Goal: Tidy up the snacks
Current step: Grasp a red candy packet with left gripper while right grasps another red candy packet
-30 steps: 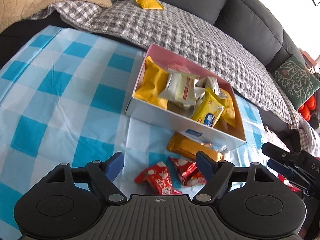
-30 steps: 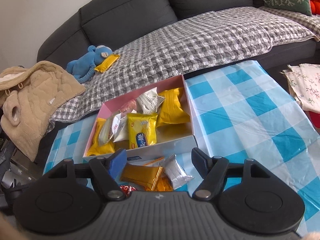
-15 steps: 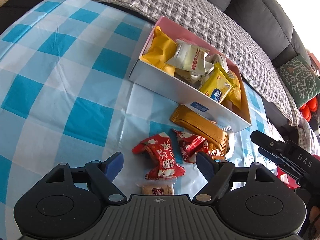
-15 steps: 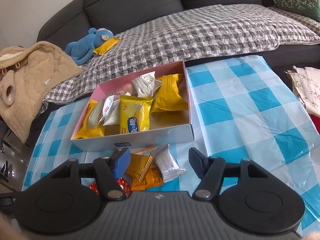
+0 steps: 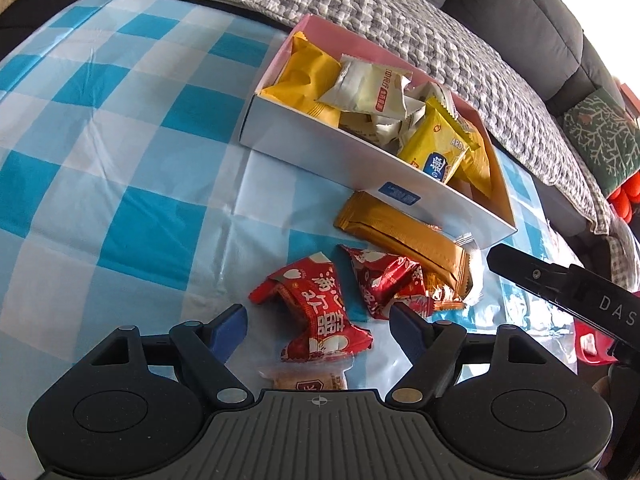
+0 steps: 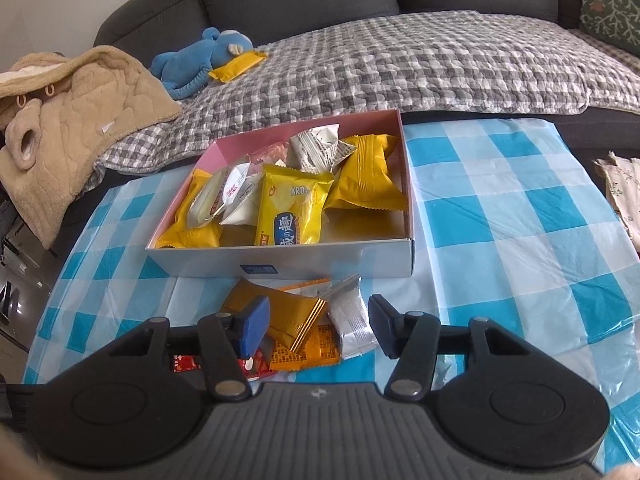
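Note:
A white box (image 5: 340, 152) with a pink inside holds several yellow and white snack packets on the blue checked cloth. In front of it lie loose packets. My left gripper (image 5: 318, 326) hangs just over a red packet (image 5: 316, 312); its jaws are closing and the pads stand clear of it. Beside it lie a second red packet (image 5: 384, 276), a gold bar (image 5: 400, 236) and a small tan packet (image 5: 308, 380). My right gripper (image 6: 318, 320) is closing over the gold bar (image 6: 280, 312), a silver packet (image 6: 352, 322) and an orange one (image 6: 316, 346), pressing none. The box (image 6: 320, 260) lies just beyond.
The table wears a blue and white checked cloth (image 5: 120, 160). Behind it a dark sofa carries a grey checked blanket (image 6: 400, 60), a blue plush toy (image 6: 200, 60), a yellow packet (image 6: 238, 66), a beige fleece (image 6: 72, 92) and a green cushion (image 6: 612, 0).
Both grippers have sunk closer to the loose packets in front of the box. The right jaws have narrowed. The tan packet has come into the left wrist view.

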Available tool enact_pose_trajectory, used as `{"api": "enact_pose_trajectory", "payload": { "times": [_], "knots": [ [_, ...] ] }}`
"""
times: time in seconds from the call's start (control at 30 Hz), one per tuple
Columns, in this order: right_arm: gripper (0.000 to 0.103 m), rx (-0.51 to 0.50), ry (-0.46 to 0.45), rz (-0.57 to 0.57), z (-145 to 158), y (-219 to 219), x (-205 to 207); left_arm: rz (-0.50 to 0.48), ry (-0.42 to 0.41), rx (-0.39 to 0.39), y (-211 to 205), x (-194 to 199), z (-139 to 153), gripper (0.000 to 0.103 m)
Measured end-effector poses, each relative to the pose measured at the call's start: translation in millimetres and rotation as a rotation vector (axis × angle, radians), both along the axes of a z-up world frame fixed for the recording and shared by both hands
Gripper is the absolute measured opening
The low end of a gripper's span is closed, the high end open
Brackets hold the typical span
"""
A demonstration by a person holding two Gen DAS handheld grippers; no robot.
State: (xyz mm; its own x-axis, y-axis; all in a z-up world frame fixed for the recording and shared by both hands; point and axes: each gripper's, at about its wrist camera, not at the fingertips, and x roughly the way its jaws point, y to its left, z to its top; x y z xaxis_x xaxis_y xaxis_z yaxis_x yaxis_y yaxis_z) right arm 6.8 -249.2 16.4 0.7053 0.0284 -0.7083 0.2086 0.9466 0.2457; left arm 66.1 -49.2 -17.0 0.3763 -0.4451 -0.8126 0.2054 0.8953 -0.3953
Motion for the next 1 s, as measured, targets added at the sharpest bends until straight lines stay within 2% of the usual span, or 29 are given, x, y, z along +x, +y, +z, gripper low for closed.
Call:
{"api": "enact_pose_trajectory", "payload": {
  "times": [0.07, 0.1, 0.13, 0.37, 0.5, 0.7, 1.0],
  "knots": [
    [0.051, -0.010, 0.004, 0.008, -1, 1, 1, -0.010, -0.028, 0.034, -2, 1, 1, 0.066],
    [0.050, -0.019, 0.007, 0.012, -2, 2, 2, -0.012, -0.043, 0.059, -2, 2, 1, 0.051],
    [0.050, -0.027, 0.010, 0.016, -3, 3, 3, -0.009, -0.049, 0.074, -1, 3, 1, 0.044],
    [0.047, -0.063, 0.016, 0.070, -6, 9, 7, -0.008, -0.040, 0.074, 5, 6, 3, 0.038],
    [0.046, -0.103, 0.006, 0.168, -6, 22, 7, -0.002, -0.054, 0.084, 8, 7, 7, 0.034],
    [0.046, -0.112, -0.020, 0.305, -5, 44, 8, 0.018, -0.053, 0.079, 14, 11, 10, 0.032],
    [0.046, -0.179, 0.060, 0.375, -28, 65, 19, 0.030, -0.073, 0.091, 18, 12, 12, 0.031]
  ]
}}
